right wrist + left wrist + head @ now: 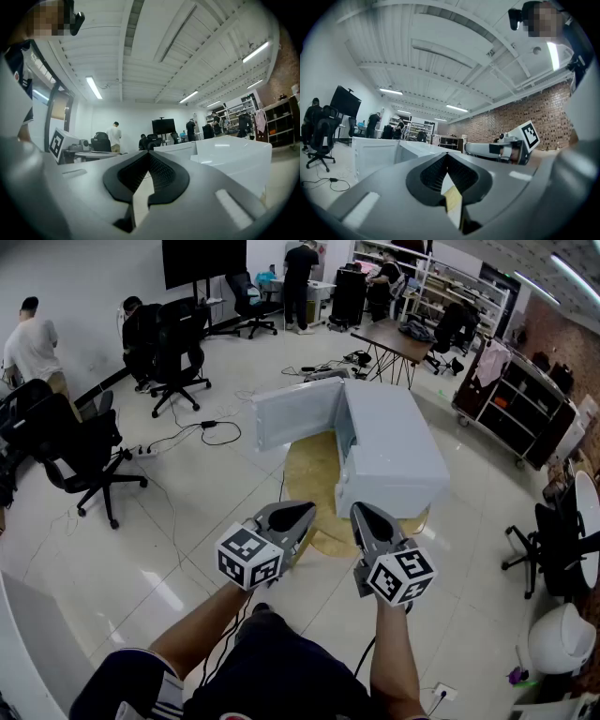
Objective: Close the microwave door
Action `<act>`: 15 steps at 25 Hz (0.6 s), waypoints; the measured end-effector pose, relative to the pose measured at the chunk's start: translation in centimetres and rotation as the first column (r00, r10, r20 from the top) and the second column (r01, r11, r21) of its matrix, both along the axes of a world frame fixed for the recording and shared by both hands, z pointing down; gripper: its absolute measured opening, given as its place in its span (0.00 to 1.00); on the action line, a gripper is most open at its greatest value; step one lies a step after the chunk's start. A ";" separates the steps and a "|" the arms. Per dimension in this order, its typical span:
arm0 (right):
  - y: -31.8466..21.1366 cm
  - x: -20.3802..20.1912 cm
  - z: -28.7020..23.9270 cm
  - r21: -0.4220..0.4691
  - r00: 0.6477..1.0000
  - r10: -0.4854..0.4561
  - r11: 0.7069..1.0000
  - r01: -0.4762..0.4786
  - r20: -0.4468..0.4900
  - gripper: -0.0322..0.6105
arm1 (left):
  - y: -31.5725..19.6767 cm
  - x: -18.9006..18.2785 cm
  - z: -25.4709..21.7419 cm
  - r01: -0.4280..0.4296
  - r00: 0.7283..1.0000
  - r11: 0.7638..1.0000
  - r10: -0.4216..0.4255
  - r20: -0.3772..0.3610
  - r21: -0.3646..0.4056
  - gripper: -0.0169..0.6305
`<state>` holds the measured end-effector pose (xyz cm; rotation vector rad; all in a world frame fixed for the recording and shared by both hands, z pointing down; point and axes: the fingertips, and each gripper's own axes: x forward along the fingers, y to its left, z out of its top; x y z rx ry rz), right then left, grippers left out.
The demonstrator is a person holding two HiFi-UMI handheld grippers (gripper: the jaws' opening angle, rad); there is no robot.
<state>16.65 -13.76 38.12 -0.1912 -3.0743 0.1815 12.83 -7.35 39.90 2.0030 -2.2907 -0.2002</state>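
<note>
The white microwave sits on a low round wooden table. Its door stands open, swung out to the left. My left gripper and right gripper hover side by side in front of the microwave, short of it and touching nothing. Both are shut and hold nothing. In the left gripper view the door shows beyond the shut left gripper. In the right gripper view the microwave is ahead to the right of the shut right gripper.
Black office chairs stand to the left, with cables and a power strip on the floor. A wheeled rack and a dark table are at the back right. Several people stand far off.
</note>
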 end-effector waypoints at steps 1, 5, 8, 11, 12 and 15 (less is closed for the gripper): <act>-0.2 -0.8 -0.1 0.003 1.000 0.002 1.000 -0.002 0.004 0.05 | 0.0 -0.9 0.1 0.004 1.000 1.000 -0.004 -0.001 0.002 0.04; -0.6 -4.1 -0.1 0.008 1.000 0.012 1.000 -0.012 0.007 0.05 | 0.3 -4.5 -0.1 0.013 1.000 1.000 -0.013 -0.009 0.010 0.04; -0.8 -6.5 -0.1 0.003 1.000 0.024 1.000 -0.024 0.002 0.05 | 0.5 -6.8 -0.8 0.007 1.000 1.000 -0.007 -0.008 0.019 0.04; -0.6 -9.1 -0.2 0.004 1.000 0.025 1.000 -0.025 -0.001 0.05 | 1.0 -9.4 -1.1 0.005 1.000 1.000 -0.005 -0.005 0.018 0.05; -0.3 -9.9 -0.3 0.007 1.000 0.024 1.000 -0.024 -0.005 0.05 | 1.3 -10.2 -1.0 0.005 1.000 1.000 -0.005 -0.007 0.014 0.04; 0.1 -12.1 -0.6 0.022 1.000 0.024 0.999 -0.024 -0.008 0.05 | 1.9 -12.5 -1.0 0.008 1.000 1.000 -0.008 -0.010 0.006 0.04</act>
